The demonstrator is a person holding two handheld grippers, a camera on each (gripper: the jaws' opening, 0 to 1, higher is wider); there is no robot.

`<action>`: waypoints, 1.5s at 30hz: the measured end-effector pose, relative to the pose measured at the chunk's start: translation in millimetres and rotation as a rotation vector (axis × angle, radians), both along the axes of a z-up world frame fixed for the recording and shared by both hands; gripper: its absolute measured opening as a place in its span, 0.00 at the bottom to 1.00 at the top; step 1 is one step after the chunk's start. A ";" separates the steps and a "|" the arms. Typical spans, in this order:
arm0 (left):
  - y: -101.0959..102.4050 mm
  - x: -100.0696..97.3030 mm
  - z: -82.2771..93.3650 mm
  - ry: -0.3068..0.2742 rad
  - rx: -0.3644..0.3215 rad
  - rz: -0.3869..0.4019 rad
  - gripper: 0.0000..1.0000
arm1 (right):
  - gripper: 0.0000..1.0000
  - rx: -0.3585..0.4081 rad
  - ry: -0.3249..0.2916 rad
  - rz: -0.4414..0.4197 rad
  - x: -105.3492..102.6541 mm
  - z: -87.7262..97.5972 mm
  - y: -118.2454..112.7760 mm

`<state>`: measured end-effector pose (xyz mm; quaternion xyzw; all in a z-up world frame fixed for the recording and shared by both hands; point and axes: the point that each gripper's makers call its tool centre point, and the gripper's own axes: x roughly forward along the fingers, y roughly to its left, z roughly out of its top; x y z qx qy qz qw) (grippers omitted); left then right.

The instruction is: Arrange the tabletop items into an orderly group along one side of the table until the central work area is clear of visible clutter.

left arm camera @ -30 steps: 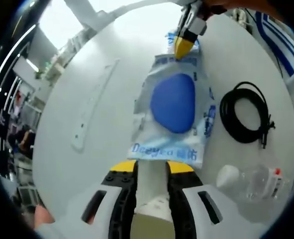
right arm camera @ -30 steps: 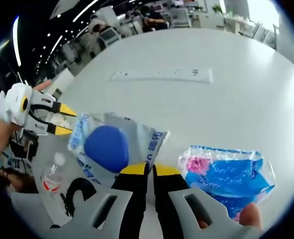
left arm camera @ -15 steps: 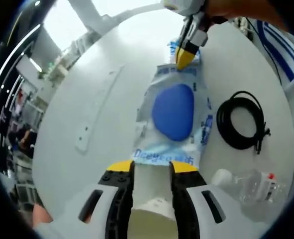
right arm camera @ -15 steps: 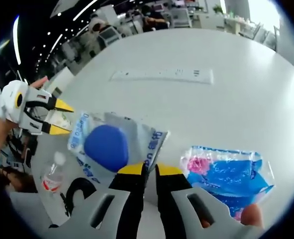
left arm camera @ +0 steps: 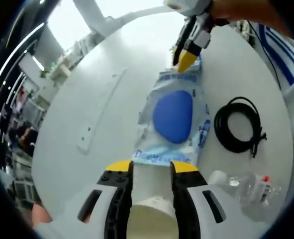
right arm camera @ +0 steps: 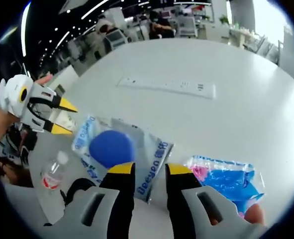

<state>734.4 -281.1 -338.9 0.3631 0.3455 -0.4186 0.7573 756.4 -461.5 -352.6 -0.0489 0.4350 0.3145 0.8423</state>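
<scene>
Between my left gripper's (left arm camera: 152, 167) yellow-tipped jaws, low in the left gripper view, lies the near edge of the clear packet (left arm camera: 173, 119) with blue print and a rounded blue pad inside; the jaws stand apart with bare white table (left arm camera: 107, 64) in the gap, holding nothing. To the right of the packet a thin black cable (left arm camera: 238, 124) lies in a loose coil, and nearer, at lower right, a clear plastic bottle (left arm camera: 244, 185) with a white cap lies on its side. A long flat white power strip (left arm camera: 100, 112) runs up the left of the frame, well apart from the packet. At the packet's far end my right gripper (left arm camera: 185, 59) points its yellow tips down just above the edge. Low in the right gripper view, that gripper's (right arm camera: 150, 169) jaws are open with a gap between them, the packet's (right arm camera: 118, 149) crinkled corner just beyond the tips. A second, glossy blue packet (right arm camera: 226, 181) with pink print lies at lower right. My left gripper (right arm camera: 52, 115) shows at the far left, jaws parted.
</scene>
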 end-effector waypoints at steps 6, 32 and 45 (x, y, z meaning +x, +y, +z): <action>-0.8 -3.6 7.7 -0.005 -0.018 0.011 0.28 | 0.30 -0.004 -0.016 0.037 -6.1 6.6 1.8; -0.4 -52.9 49.1 -0.049 -0.192 0.078 0.32 | 0.46 -0.009 -0.147 0.264 -56.3 53.9 21.1; 16.7 -101.0 67.3 -0.080 -0.252 0.145 0.33 | 0.46 -0.010 -0.199 0.307 -92.1 75.0 27.4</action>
